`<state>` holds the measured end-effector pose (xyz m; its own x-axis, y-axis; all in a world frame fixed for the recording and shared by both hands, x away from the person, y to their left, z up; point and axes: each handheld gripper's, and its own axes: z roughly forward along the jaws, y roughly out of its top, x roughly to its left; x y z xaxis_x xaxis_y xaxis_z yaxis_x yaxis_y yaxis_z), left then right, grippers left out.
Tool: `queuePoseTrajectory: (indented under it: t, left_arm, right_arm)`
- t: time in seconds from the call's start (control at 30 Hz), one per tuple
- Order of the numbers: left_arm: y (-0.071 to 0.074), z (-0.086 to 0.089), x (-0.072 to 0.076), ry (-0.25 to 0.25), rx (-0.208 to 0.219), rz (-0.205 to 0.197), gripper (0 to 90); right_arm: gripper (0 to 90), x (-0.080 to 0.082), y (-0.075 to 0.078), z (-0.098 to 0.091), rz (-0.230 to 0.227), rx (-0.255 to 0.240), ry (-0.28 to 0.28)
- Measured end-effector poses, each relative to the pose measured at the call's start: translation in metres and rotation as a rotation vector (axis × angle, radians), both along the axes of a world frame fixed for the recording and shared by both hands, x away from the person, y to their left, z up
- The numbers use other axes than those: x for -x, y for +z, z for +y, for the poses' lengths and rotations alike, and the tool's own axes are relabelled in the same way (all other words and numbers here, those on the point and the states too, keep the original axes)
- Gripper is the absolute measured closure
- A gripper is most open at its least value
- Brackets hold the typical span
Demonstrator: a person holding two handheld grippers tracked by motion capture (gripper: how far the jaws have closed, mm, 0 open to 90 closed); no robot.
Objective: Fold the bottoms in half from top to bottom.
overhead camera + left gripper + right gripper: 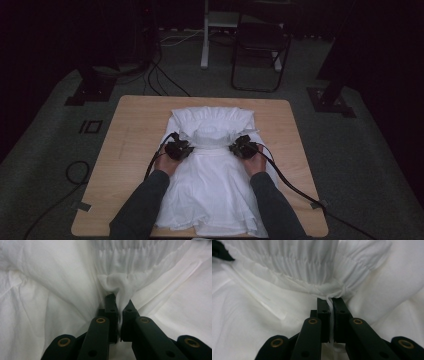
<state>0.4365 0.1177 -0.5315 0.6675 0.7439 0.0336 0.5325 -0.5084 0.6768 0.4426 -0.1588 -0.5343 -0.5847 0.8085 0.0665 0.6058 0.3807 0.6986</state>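
Black jaws of the left gripper (119, 305) pinch a fold of the white dress (210, 190); the right gripper (331, 302) pinches its gathered edge, the dress spread flat on the wooden table (135, 130) between both.

No readable text, label, brand, number or sign anywhere; none on the cloth, none on the table

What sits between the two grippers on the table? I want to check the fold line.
In the high view, the white garment's gathered band stretches between the left gripper and right gripper; each pinches its cloth.
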Motion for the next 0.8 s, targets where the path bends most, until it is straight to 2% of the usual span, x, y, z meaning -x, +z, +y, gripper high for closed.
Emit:
queuePoseTrajectory:
  t: [0.07, 0.17, 0.3, 0.4, 0.5, 0.57, 0.63, 0.67, 0.7, 0.73, 0.8]
  left_arm:
    - [0.000, -0.002, -0.006, 0.024, 0.008, 0.004, 86.6]
    - [0.000, -0.001, -0.011, 0.056, 0.046, 0.034, 86.5]
    - [0.005, 0.006, -0.007, 0.058, 0.106, 0.057, 87.5]
    - [0.020, 0.011, 0.001, 0.054, 0.164, 0.039, 87.8]
    - [0.049, 0.017, 0.016, 0.023, 0.221, -0.019, 87.8]
    - [0.068, 0.019, 0.029, -0.003, 0.269, -0.051, 87.8]
    - [0.084, 0.017, 0.045, -0.032, 0.286, -0.085, 87.7]
    - [0.084, 0.017, 0.045, -0.032, 0.286, -0.085, 87.7]
    - [0.095, 0.014, 0.064, -0.076, 0.283, -0.112, 87.7]
    - [0.096, 0.013, 0.072, -0.091, 0.286, -0.115, 87.5]
    - [0.091, 0.013, 0.087, -0.125, 0.278, -0.094, 87.3]
  right_arm:
    - [85.8, -0.007, -0.001, 0.000, 0.010, -0.037, -0.039]
    - [86.0, -0.012, -0.002, 0.000, 0.022, -0.065, -0.065]
    - [86.6, -0.009, 0.002, -0.001, 0.018, -0.051, -0.041]
    - [86.8, -0.001, 0.017, -0.004, -0.024, -0.073, -0.029]
    - [86.8, 0.009, 0.039, -0.010, -0.085, -0.106, -0.007]
    - [86.8, 0.021, 0.059, -0.017, -0.136, -0.134, 0.015]
    - [86.8, 0.033, 0.074, -0.022, -0.176, -0.142, 0.032]
    - [86.8, 0.033, 0.074, -0.022, -0.176, -0.142, 0.032]
    - [86.8, 0.043, 0.083, -0.026, -0.202, -0.143, 0.047]
    - [86.8, 0.062, 0.091, -0.031, -0.230, -0.121, 0.074]
    - [86.7, 0.078, 0.090, -0.035, -0.225, -0.124, 0.097]
